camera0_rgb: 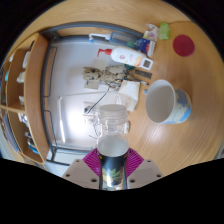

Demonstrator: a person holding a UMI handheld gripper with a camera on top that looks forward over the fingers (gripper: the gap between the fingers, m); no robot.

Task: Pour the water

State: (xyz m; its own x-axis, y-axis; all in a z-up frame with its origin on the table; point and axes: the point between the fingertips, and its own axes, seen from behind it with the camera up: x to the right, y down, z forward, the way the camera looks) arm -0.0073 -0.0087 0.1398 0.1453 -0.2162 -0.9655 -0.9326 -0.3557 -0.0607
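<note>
A clear plastic water bottle (112, 135) with a patterned label stands upright between my gripper's (113, 165) fingers. Both magenta pads (93, 160) press on its lower body, so the gripper is shut on it. The bottle's open neck points away from me over the wooden table (150, 135). A white cup (168, 101) with a blue-green print stands on the table, just beyond the bottle and to its right, its mouth open upward. I cannot tell how much water is in the bottle.
A red round lid (183, 45) lies far beyond the cup. White containers and small items (125, 52) crowd the far table edge. Wooden shelves (25, 85) stand to the left over a pale floor (72, 95).
</note>
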